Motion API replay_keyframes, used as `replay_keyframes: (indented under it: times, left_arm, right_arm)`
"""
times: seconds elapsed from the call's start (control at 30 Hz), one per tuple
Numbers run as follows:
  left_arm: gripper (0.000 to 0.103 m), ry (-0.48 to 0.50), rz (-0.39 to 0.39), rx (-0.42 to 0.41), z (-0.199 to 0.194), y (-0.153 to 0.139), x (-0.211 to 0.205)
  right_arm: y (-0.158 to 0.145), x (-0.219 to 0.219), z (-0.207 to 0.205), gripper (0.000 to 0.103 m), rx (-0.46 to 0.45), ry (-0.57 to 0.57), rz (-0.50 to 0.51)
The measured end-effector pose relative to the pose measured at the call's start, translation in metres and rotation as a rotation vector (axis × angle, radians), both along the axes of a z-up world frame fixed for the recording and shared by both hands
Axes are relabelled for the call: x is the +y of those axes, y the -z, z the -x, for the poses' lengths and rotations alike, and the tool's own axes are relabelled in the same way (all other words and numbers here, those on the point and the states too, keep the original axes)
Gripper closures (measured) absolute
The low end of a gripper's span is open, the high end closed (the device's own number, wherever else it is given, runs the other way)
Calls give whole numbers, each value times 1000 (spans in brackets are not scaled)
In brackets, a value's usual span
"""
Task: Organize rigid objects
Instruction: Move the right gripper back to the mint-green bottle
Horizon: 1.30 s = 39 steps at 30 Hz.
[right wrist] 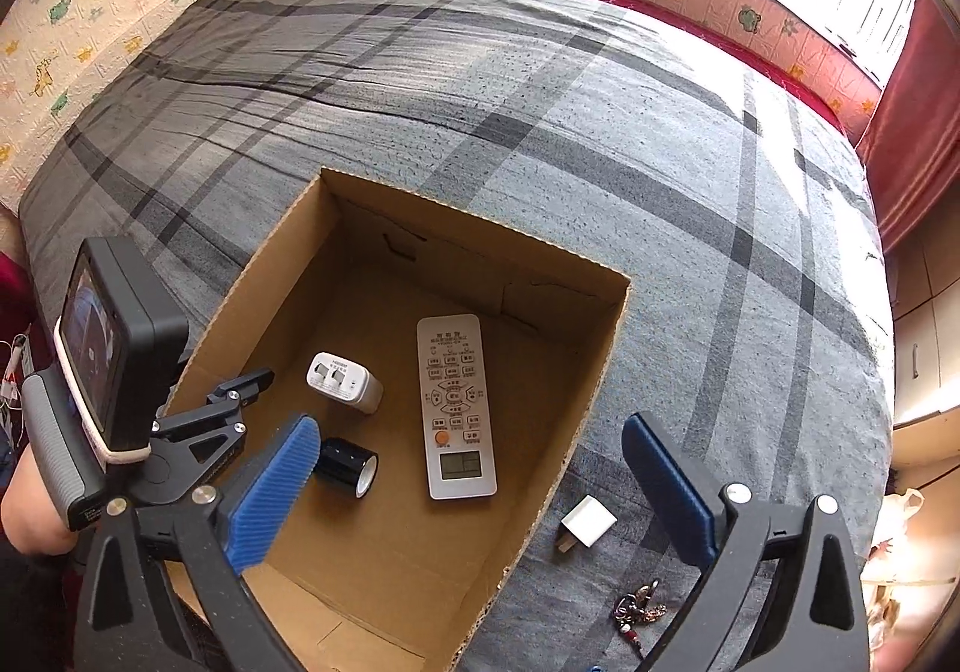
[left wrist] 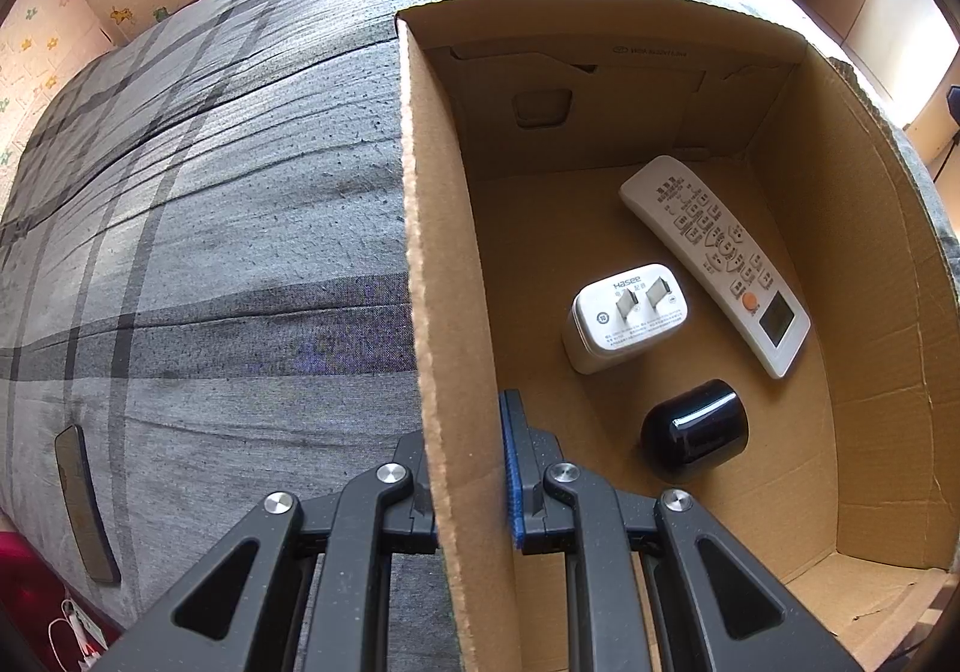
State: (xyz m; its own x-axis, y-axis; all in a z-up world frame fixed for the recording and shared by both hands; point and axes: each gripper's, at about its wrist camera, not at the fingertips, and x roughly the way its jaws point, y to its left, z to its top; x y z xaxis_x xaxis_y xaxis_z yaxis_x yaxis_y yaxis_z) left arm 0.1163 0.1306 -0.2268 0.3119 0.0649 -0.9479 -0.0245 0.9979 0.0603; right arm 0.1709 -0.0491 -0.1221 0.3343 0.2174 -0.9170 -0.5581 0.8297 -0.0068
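The left gripper (left wrist: 474,468) clamps the cardboard box (left wrist: 432,264) wall. Only the right wrist view shows the right gripper (right wrist: 480,498) spread wide and empty above the box, with a white charger (right wrist: 587,522) and keys (right wrist: 639,609) lying between its fingers, outside the box.

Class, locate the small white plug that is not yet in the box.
In the right wrist view, the small plug lies on the bedspread just right of the box, near the keys.

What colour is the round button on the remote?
Orange; the button on the remote shows best in the right wrist view.
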Motion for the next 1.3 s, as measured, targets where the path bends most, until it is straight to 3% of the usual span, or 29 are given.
replay_keyframes:
  times: [0.37,0.57,0.93,1.3]
  left_arm:
    - [87,2,-3,0,0,1,-1]
    - [87,0,0,0,0,1,0]
    - [87,0,2,-1,0,1,0]
    - [87,1,-2,-1,0,0,0]
  right_arm:
    - [-14,-47,-8,0,-34,60,4]
    - [-6,-91,-24,0,-29,139,30]
    - [49,-158,-53,0,35,278,34]
    - [115,-176,-69,0,115,299,51]
